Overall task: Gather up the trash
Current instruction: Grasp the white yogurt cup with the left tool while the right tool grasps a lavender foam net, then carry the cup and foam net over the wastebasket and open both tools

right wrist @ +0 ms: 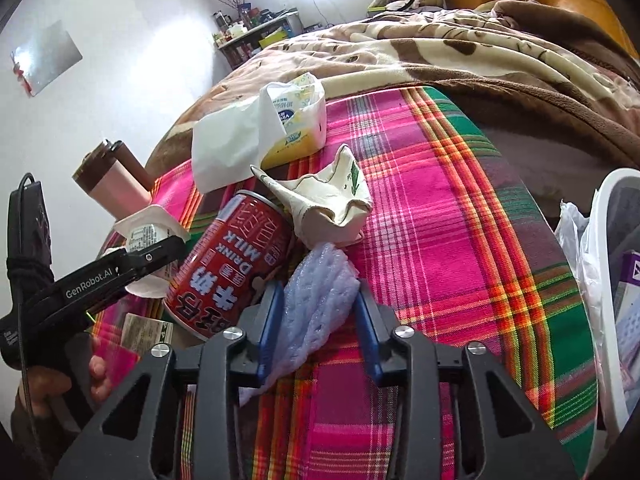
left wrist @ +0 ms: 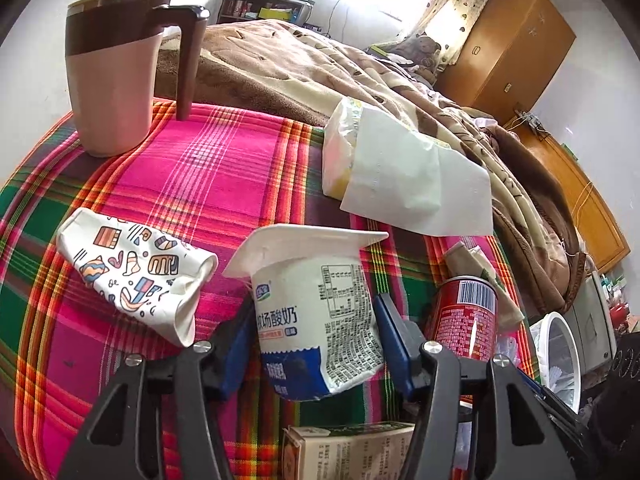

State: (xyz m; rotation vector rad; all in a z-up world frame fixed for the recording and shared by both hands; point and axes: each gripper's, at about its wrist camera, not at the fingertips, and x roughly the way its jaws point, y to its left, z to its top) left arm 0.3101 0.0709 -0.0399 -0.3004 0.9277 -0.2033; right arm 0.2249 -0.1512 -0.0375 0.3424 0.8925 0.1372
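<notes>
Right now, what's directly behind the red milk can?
A crumpled cream paper cup lies right behind the red milk can, touching its top rim. Behind that sits a tissue pack with a white tissue. The can hides whatever is under the cup's near edge.

Green carton (left wrist: pixel 352 452) cut off below

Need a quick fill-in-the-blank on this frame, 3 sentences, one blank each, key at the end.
1. Between the left gripper fingers sits a white ____ cup.
2. The purple foam sheet lies between the fingers of the ____ gripper.
3. The can lying on the plaid cloth is ____ in colour.

Missing words: yogurt; right; red
</notes>
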